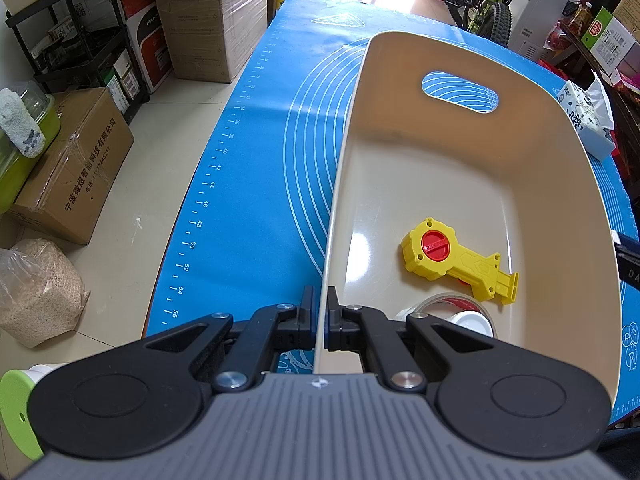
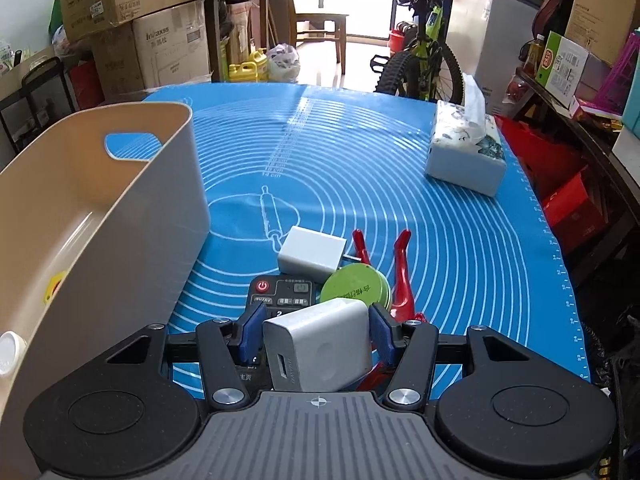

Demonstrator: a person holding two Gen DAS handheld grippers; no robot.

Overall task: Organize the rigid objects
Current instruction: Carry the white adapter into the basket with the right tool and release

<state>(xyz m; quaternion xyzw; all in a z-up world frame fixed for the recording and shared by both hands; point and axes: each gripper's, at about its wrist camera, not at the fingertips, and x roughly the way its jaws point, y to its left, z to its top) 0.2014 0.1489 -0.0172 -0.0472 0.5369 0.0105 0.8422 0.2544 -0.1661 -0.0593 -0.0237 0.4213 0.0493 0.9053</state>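
Presently the left gripper (image 1: 323,300) is pinching the near wall of the beige bin (image 1: 560,184), one finger on either side of the rim. The bin is sitting on the blue mat (image 1: 248,168); a yellow toy (image 1: 456,260) is lying inside, beside what appears to be a tape roll (image 1: 452,306), partly hidden. The right gripper (image 2: 318,330) is clamping a white charger (image 2: 320,344) above a remote (image 2: 280,294), a green disc (image 2: 354,286), red clips (image 2: 402,276) and a second white charger (image 2: 312,254).
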